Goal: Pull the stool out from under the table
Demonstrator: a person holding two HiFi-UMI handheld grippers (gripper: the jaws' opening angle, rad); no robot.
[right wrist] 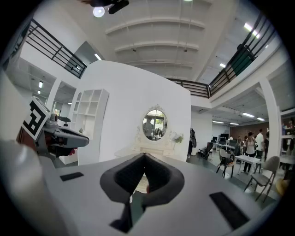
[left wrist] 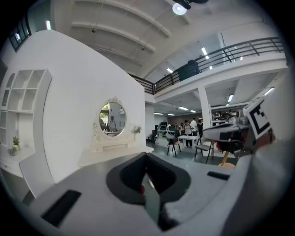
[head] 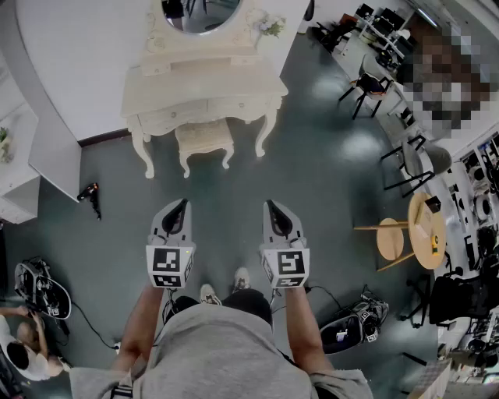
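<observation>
Bearing markers (head: 166, 260): left gripper (head: 185, 203), right gripper (head: 270, 205)

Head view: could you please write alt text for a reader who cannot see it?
A person, seen from above, points the shut, empty left gripper and right gripper toward a cream dressing table with an oval mirror; its cream cushioned stool sits tucked underneath, untouched.

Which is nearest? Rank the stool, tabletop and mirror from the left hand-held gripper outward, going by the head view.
1. Stool: on the floor, straight ahead of the left hand-held gripper.
2. Tabletop: above the stool, reaching further back.
3. Mirror: at the very back, behind the tabletop.
</observation>
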